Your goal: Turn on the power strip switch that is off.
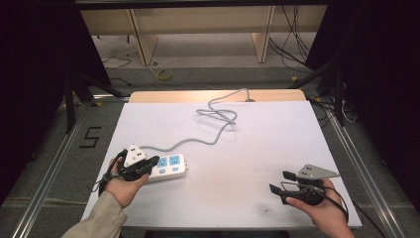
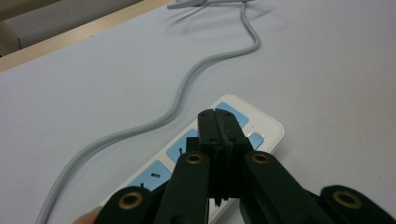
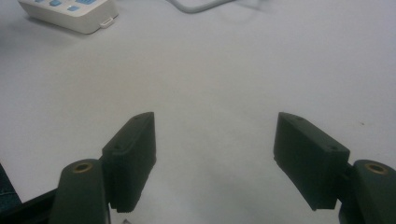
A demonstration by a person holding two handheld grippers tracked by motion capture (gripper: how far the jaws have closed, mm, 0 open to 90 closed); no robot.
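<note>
**High view: left jaws pressed together over the power strip, right jaws spread above bare table**

High view shows a white power strip (image 1: 167, 167) with blue socket panels lying near the left front part of the pale table (image 1: 257, 148). Its grey cord (image 1: 208, 139) leaves the strip's left end, snakes away across the table, loops once in the middle and runs off over the far edge. The left gripper (image 1: 151, 163), held in the person's left hand (image 1: 121, 186), sits at the strip's left end, with its black jaws reaching across the top of the strip.

From the left gripper view the left gripper (image 2: 219, 123) has its two jaws pressed flat against each other, with nothing between them. Their tips lie over the power strip (image 2: 261, 128), above the blue socket faces — whether they touch the plastic cannot be told. The cord (image 2: 187, 84) curves away over the table towards the upper edge of that view.

At the right front of the table, well apart from the strip, the right gripper (image 1: 280, 182) rests in the person's right hand (image 1: 324, 213), pointing left towards the strip.

In the right gripper view the right gripper (image 3: 215, 154) has its jaws spread wide with only bare table (image 3: 224, 70) between them — nothing is held. One end of the power strip (image 3: 79, 14) shows at the upper left corner of that view, far from the jaws.
</note>
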